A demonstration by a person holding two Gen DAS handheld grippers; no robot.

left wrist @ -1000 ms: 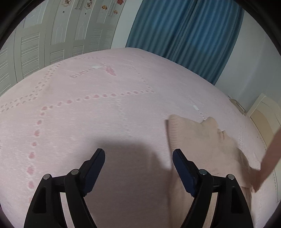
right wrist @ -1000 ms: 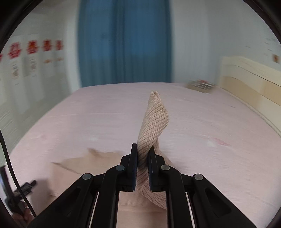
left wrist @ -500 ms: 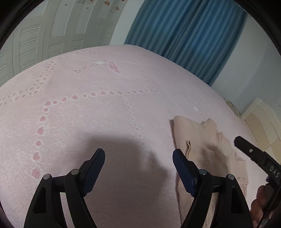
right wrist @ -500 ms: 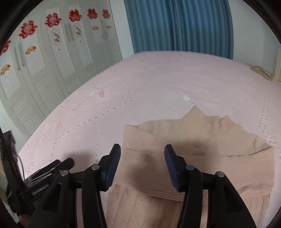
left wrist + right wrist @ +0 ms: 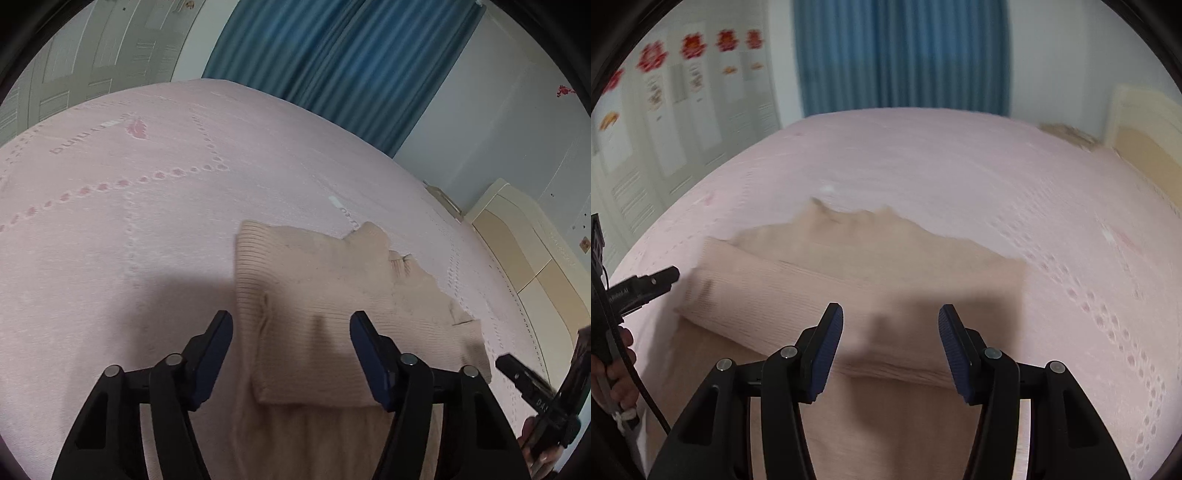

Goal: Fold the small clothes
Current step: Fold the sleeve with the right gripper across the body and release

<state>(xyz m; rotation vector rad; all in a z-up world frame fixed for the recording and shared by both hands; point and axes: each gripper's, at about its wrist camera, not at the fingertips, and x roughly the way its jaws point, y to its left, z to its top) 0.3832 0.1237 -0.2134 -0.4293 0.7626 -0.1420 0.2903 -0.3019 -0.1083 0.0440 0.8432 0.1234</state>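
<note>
A beige knitted sweater [image 5: 317,295] lies flat on the pink bed, with a ribbed sleeve folded across its body [image 5: 798,295]. My left gripper [image 5: 291,350] is open and empty, hovering just above the sweater's left side. My right gripper [image 5: 890,343] is open and empty above the folded sleeve. The right gripper's tip also shows in the left wrist view [image 5: 524,376], and the left gripper's tip in the right wrist view [image 5: 646,284].
The pink bedspread [image 5: 147,184] spreads wide to the left and beyond the sweater. Blue curtains [image 5: 901,55] and white wardrobe doors [image 5: 665,110] stand past the bed. A cream headboard [image 5: 535,251] is at the right.
My right gripper let go of the sleeve, which now lies folded across the sweater, and opened. My left gripper moved right, over the sweater.
</note>
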